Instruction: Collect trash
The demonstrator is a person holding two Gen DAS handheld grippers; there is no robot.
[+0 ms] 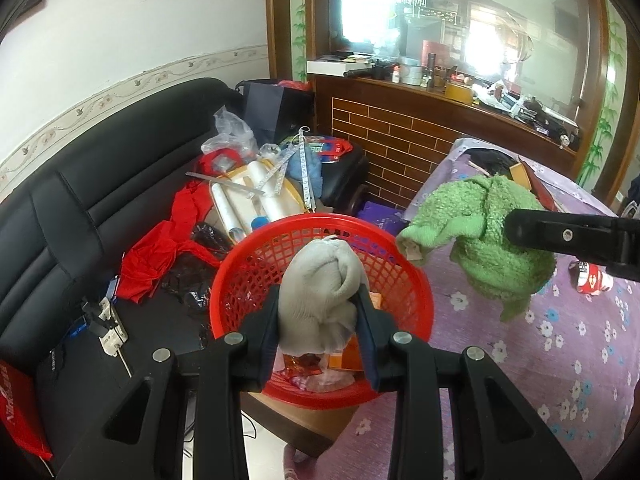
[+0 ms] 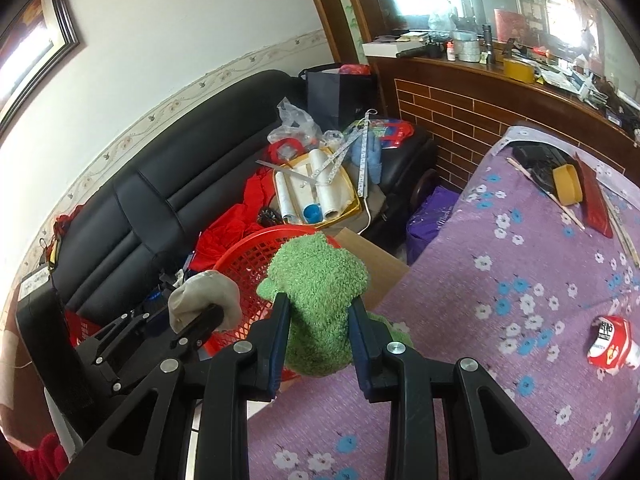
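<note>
My left gripper [image 1: 318, 300] is shut on a grey sock [image 1: 320, 292], held above the mouth of a red mesh basket [image 1: 408, 280] that has wrappers in its bottom. My right gripper [image 2: 318, 308] is shut on a fluffy green cloth [image 2: 316, 276], just right of the basket [image 2: 248, 256] and over the table's edge. In the left wrist view the green cloth [image 1: 496, 232] hangs from the right gripper's finger [image 1: 560, 232]. In the right wrist view the left gripper [image 2: 200, 320] with the grey sock [image 2: 200, 296] sits at lower left. A crushed red and white can [image 2: 610, 344] lies on the table.
The table wears a purple flowered cloth [image 2: 500, 280], with a yellow tape roll [image 2: 568, 184] and sticks at its far end. A black sofa [image 1: 100, 208] on the left is piled with red fabric [image 1: 160, 248], paper rolls and plastic bags. A brick-pattern counter [image 1: 400, 136] stands behind.
</note>
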